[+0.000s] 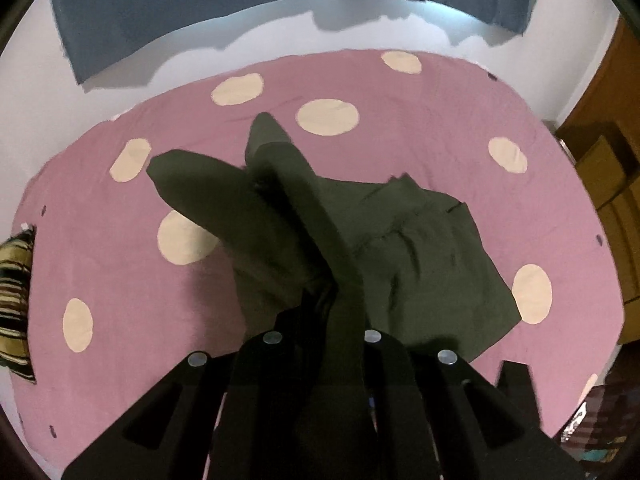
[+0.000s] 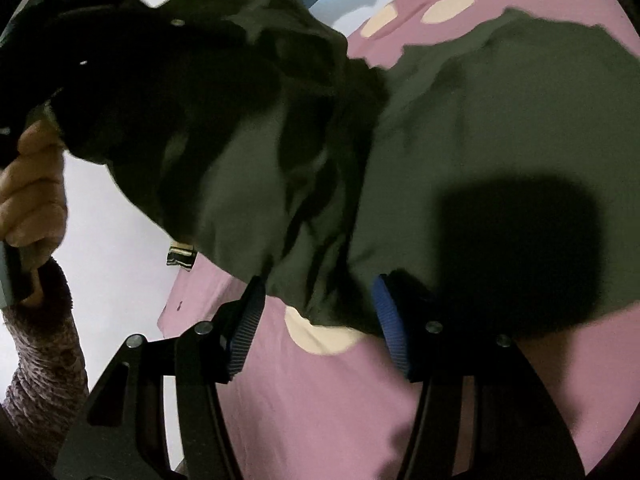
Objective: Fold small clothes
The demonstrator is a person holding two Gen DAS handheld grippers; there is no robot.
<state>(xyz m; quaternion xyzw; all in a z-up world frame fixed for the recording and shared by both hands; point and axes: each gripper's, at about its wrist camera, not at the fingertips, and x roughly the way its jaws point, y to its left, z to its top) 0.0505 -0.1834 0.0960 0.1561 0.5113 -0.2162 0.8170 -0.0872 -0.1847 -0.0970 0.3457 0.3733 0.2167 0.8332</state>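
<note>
A small dark green garment (image 1: 420, 248) lies partly on a pink sheet with cream dots (image 1: 120, 264). My left gripper (image 1: 332, 304) is shut on a fold of the garment and lifts it, so cloth drapes over the fingers. In the right wrist view the left gripper (image 2: 100, 72) shows at upper left, held by a hand (image 2: 32, 192), with the green garment (image 2: 480, 140) hanging from it down to the sheet. My right gripper (image 2: 316, 312) is open, its blue pads (image 2: 390, 320) either side of the garment's lower edge, just above the pink sheet (image 2: 320, 400).
A blue cloth (image 1: 200, 20) hangs on the white wall behind the bed. A striped yellow and black item (image 1: 16, 300) lies at the sheet's left edge. Brown wooden furniture (image 1: 608, 184) stands to the right.
</note>
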